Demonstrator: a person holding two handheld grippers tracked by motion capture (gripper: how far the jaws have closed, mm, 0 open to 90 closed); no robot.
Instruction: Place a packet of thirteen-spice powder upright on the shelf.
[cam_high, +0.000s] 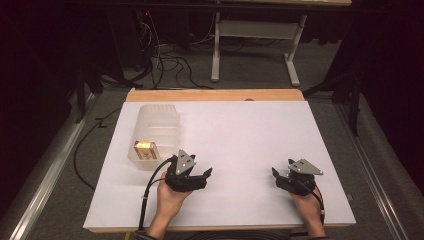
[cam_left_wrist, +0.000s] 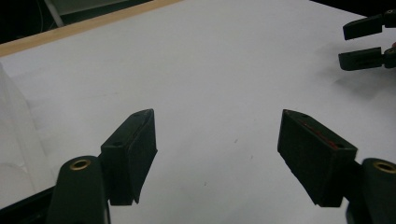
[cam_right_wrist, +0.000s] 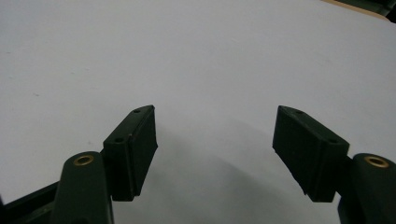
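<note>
Here, my left gripper (cam_high: 199, 174) hangs with its jaws spread and nothing between them, and my right gripper (cam_high: 280, 176) stands spread and empty too. Just beyond and to the left of my left gripper sits one clear plastic container (cam_high: 153, 131), with one small yellow box (cam_high: 145, 149) lying inside at its near end. I judge the box light, stiff and card-like, best pinched across its narrow sides; the container looks thin, slippery and easily tipped. Both rest on the white table (cam_high: 240, 150).
</note>
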